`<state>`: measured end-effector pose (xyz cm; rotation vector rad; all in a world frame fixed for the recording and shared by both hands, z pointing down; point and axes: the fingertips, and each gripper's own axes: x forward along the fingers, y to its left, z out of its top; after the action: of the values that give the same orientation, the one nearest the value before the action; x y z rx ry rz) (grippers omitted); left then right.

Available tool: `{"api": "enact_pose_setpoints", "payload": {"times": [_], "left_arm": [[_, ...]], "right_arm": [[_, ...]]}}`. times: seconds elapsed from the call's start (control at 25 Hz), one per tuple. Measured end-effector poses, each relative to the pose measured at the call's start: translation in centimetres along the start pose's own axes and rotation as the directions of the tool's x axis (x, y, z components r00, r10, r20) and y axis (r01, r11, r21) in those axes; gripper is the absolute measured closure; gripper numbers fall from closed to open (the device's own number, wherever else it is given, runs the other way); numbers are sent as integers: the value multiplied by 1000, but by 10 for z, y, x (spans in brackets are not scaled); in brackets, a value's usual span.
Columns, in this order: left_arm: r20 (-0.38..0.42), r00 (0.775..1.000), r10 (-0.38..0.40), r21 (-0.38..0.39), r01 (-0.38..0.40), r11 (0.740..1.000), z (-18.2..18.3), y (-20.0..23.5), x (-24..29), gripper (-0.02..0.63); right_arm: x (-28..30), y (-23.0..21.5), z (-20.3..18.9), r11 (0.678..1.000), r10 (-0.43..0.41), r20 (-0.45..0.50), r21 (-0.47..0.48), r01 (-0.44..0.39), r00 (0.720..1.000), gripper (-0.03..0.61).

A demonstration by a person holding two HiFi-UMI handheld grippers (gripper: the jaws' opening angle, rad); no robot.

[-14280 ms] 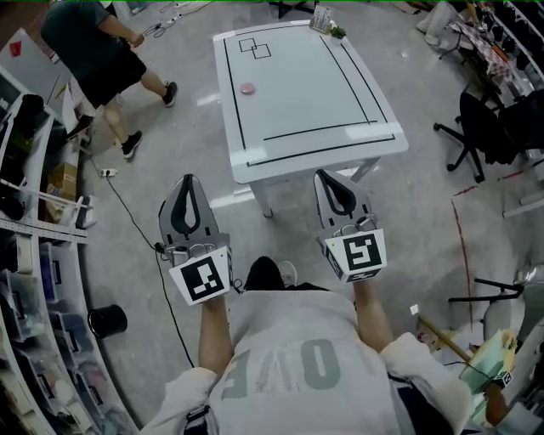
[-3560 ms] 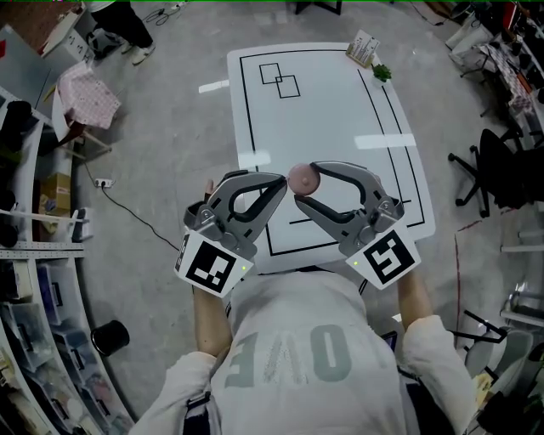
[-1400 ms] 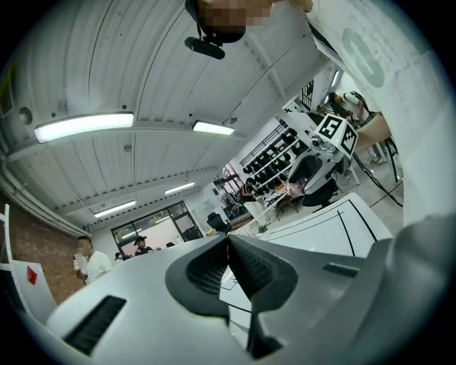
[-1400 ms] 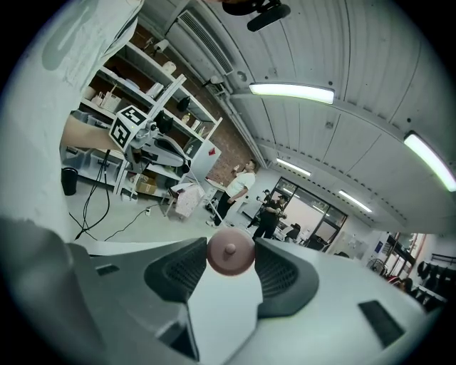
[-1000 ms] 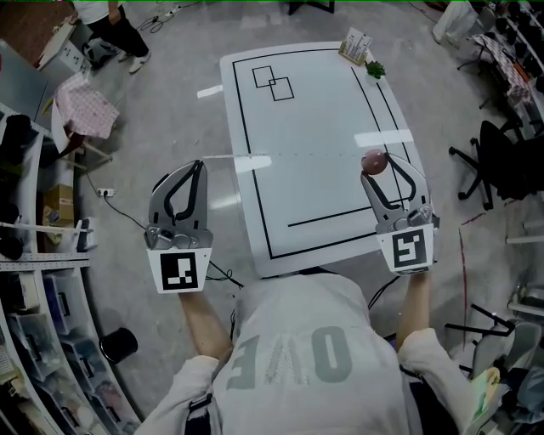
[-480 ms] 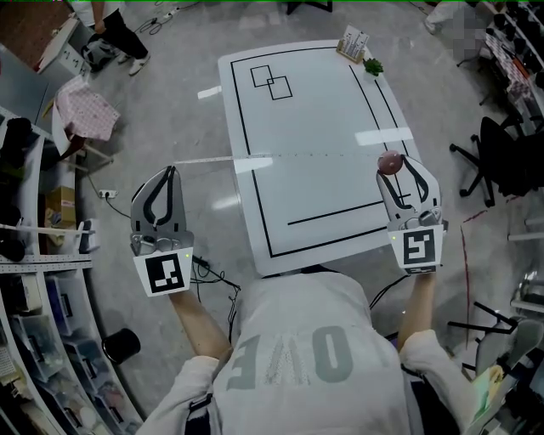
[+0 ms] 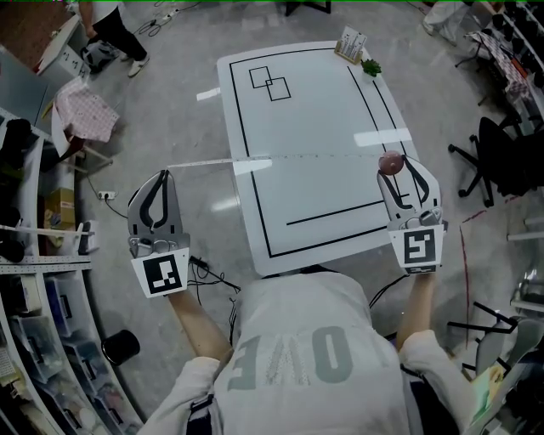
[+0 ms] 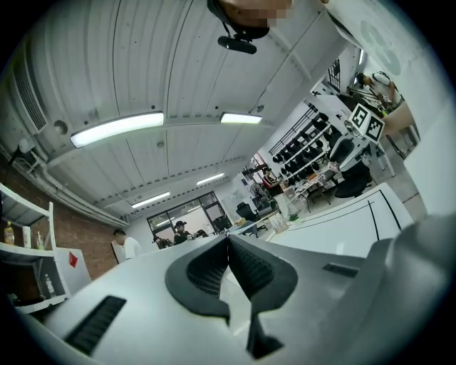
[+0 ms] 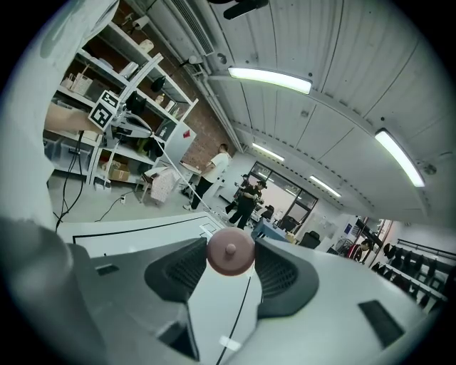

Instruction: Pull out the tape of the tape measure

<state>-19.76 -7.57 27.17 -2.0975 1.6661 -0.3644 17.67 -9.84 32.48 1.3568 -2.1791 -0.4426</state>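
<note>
A round pink tape measure (image 7: 390, 162) sits between the jaws of my right gripper (image 7: 392, 166), above the right edge of the white table (image 7: 314, 110). In the right gripper view the pads press its pink case (image 9: 230, 251) from both sides. Its thin tape (image 7: 280, 156) is stretched leftward over the table to my left gripper (image 7: 163, 173), which hangs over the floor left of the table. The tape (image 9: 182, 179) runs away toward that far gripper. In the left gripper view the left gripper (image 8: 228, 246) is fully shut and the tape's end is hidden between its pads.
A card stand with a small plant (image 7: 350, 42) is at the table's far right corner. Shelves (image 7: 34, 280), a black bucket (image 7: 120, 345) and a floor cable (image 7: 204, 268) lie to the left. An office chair (image 7: 497, 153) stands to the right. A person (image 7: 106, 21) is far left.
Over the last second my left gripper moved further left and toward me, and the right one shifted slightly right. The tape between them grew longer. Since half a second ago almost nothing has moved.
</note>
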Motion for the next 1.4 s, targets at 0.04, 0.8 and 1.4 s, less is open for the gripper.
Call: {"api": "enact_pose_setpoints", "payload": {"times": [0.04, 0.8, 1.4], "left_arm": [[4, 1000, -10, 1, 10, 1000, 1, -3, 1, 586], [-16, 988, -153, 34, 154, 988, -10, -44, 30, 586], [-235, 900, -369, -222, 319, 921, -120, -136, 62, 586]], "right_arm": [[0, 2, 1, 1000, 3, 1, 3, -3, 1000, 351], [8, 5, -14, 999, 16, -41, 29, -15, 999, 351], [37, 26, -127, 982, 133, -270, 169, -89, 954, 351]]}}
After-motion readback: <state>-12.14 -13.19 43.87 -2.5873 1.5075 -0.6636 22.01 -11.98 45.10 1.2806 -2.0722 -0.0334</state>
